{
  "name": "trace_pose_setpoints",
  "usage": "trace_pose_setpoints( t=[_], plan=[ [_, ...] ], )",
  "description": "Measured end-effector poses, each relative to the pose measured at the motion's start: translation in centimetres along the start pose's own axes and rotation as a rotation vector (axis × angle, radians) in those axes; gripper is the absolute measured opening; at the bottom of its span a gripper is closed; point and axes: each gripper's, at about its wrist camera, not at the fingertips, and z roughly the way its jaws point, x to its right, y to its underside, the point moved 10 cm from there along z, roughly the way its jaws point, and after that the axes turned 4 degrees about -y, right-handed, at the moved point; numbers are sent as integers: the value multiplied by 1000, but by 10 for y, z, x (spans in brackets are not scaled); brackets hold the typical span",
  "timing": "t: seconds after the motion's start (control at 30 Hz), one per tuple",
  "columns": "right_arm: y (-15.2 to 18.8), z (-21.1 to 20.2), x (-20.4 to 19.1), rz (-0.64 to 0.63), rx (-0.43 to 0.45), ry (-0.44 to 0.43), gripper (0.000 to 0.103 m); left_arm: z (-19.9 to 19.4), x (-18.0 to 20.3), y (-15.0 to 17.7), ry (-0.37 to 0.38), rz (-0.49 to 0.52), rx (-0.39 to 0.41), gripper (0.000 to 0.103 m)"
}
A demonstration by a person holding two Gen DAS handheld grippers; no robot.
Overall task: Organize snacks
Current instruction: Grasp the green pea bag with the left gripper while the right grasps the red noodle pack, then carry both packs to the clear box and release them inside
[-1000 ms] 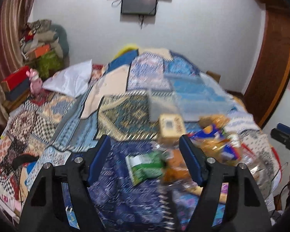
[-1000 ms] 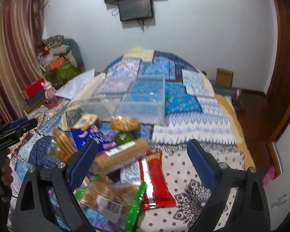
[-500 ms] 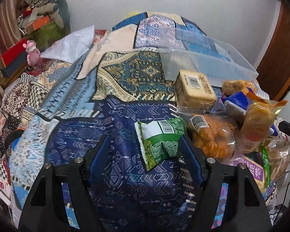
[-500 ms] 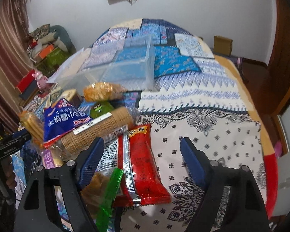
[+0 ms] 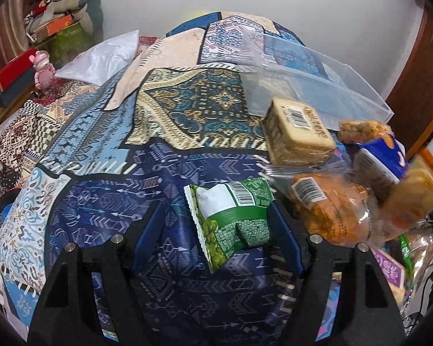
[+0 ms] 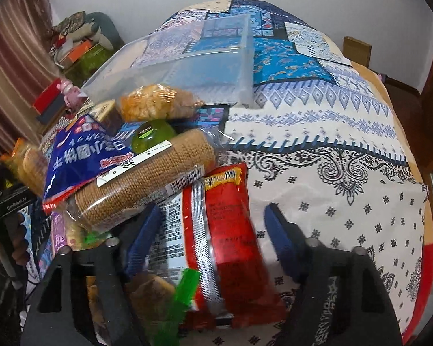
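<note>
Left hand-held gripper [image 5: 220, 227] spread wide around green pea snack bag [image 5: 231, 219] lying on bed quilt [image 5: 106, 201], not yet pinched. Bag probably light, puffy, crinkly, slippery film; best pinched across the middle, gently, contents crushable. Right hand-held gripper [image 6: 209, 236] also apart, straddling red snack packet [image 6: 231, 225] at edge of snack pile; flat, soft, light. Clear plastic bin [image 6: 216, 66] beyond pile, seemingly holding nothing. Cracker roll [image 6: 147, 178] rigid but brittle.
</note>
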Motion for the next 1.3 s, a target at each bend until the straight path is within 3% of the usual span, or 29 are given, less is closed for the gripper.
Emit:
trace_pose_setpoints(
  t=[0.03,0.27,0.5,0.8,0.9,0.93,1.0,1.1,1.13,1.3],
  plan=[
    [0,0,2,4,1,-2,61,0,-3,-1,-7,-3,1,74],
    [-5,-7,23,32,26,62,59,-2,-38,6,-70,-82,-29,74],
    [-2,-14,22,42,16,78,61,-2,-27,12,-10,-71,-83,74],
    [2,0,11,-51,-57,60,88,8,-16,10,-9,-57,-63,77],
    [3,7,8,-102,-67,77,93,7,-13,8,-9,-43,-51,66],
    [4,8,7,-105,-66,80,93,6,-12,7,-16,-37,-46,60],
    [1,9,11,-98,-55,86,88,5,-11,7,-24,-25,-41,57],
    [-3,6,16,-84,-36,107,75,3,-14,5,-40,-19,-39,46],
    [-3,3,18,-79,-28,121,65,2,-15,5,-39,-22,-40,44],
    [-8,-10,31,-20,14,135,63,-6,-18,-2,-46,-24,-24,41]
  ],
)
